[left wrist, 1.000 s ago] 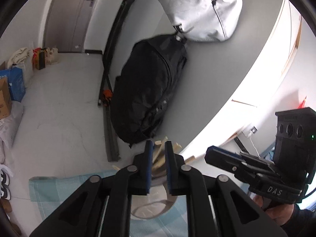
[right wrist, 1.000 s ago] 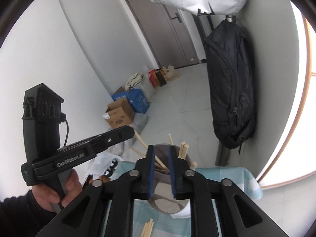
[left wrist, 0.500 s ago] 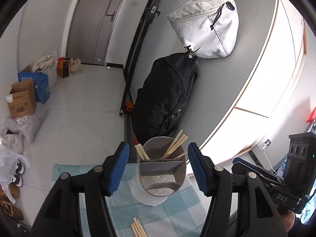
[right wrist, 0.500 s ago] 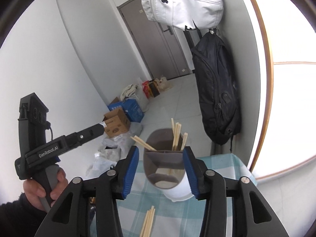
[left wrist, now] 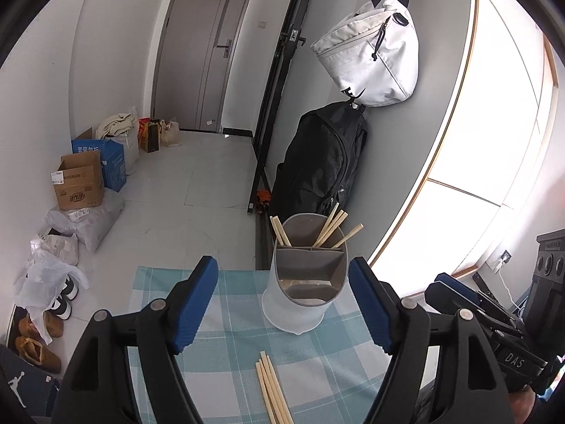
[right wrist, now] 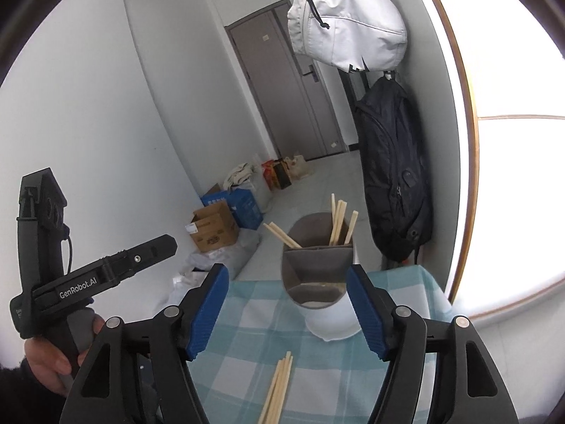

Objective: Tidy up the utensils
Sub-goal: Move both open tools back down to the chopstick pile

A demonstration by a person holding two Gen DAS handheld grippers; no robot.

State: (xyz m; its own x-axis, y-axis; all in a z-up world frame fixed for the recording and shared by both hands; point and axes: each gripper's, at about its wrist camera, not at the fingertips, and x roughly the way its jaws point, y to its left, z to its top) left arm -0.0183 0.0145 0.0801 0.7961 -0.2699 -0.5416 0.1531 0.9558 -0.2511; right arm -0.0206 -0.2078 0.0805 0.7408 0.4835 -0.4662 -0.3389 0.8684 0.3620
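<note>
A grey and white utensil holder [left wrist: 306, 282] [right wrist: 323, 282] stands at the far edge of a table with a blue checked cloth [left wrist: 226, 346] [right wrist: 247, 349]; several wooden chopsticks stick out of its back compartments. A bundle of loose chopsticks [left wrist: 273, 388] [right wrist: 277, 388] lies on the cloth in front of it. My left gripper [left wrist: 284, 304] has its jaws opening wide, nothing between them, short of the holder. My right gripper [right wrist: 286, 312] is likewise opening and empty, above the loose chopsticks. Each gripper shows in the other's view, the left one [right wrist: 166, 243] and the right one [left wrist: 441, 284].
A black backpack [left wrist: 317, 166] and a white bag [left wrist: 370, 60] hang on the wall behind the table. Cardboard boxes [left wrist: 79, 185], plastic bags and shoes [left wrist: 35, 346] line the floor at left. A grey door [left wrist: 201, 49] closes the corridor. A hand [right wrist: 46, 364] holds the left gripper.
Both grippers have pulled back from the holder and opened from nearly shut to wide. The holder now stands farther off, and the loose chopsticks on the cloth have come into view.
</note>
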